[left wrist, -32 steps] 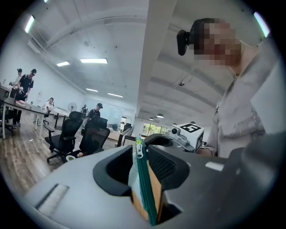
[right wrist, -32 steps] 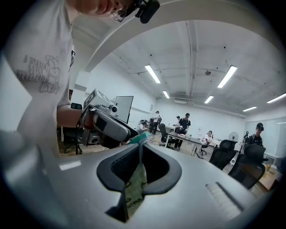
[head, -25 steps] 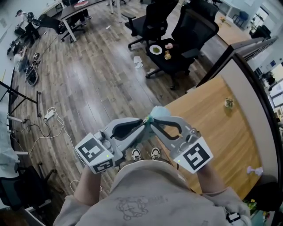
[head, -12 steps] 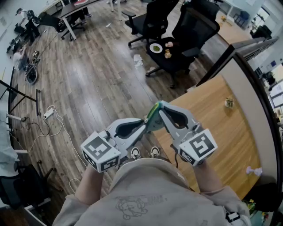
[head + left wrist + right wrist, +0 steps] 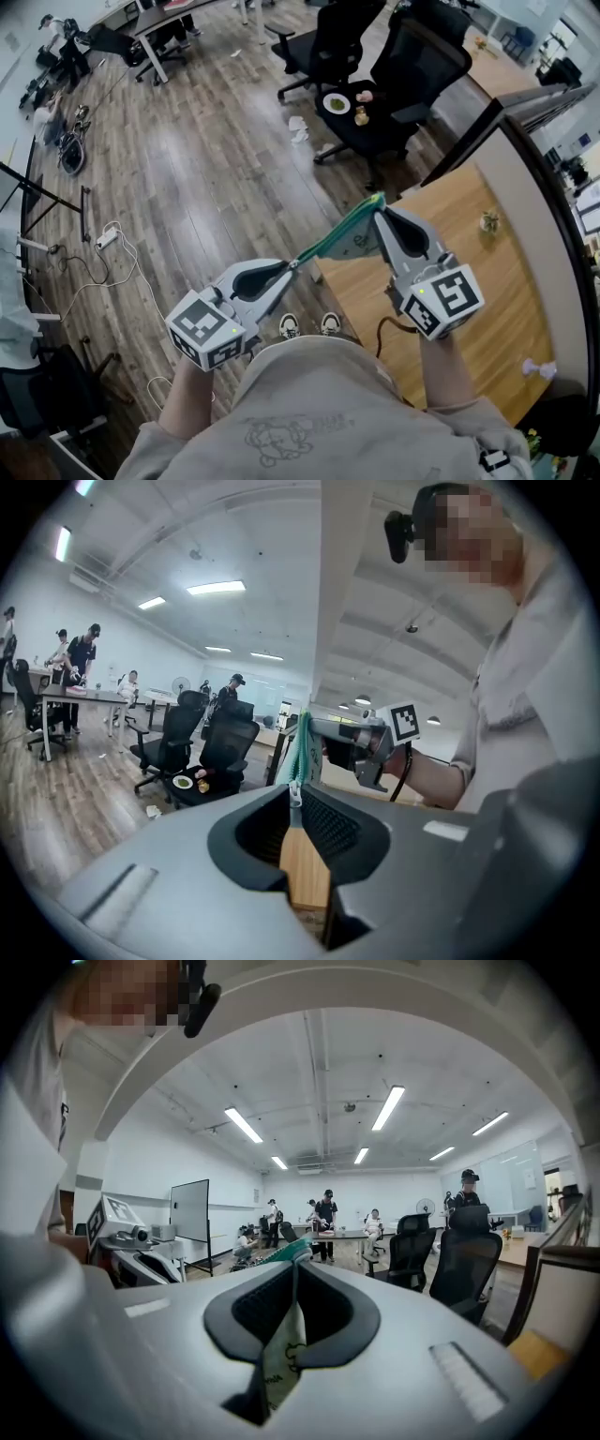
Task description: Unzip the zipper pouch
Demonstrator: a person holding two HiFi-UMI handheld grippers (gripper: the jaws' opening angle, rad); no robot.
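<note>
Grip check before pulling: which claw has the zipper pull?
The left claw pinches the metal zipper pull; the right claw, jaws just closed tighter, clamps the pouch fabric.

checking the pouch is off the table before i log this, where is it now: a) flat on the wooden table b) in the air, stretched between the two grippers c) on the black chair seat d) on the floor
b: the pouch is in the air, pulled taut between the left gripper, clamped at its zipper end, and the right gripper, whose jaws have just been closing on its fabric.
</note>
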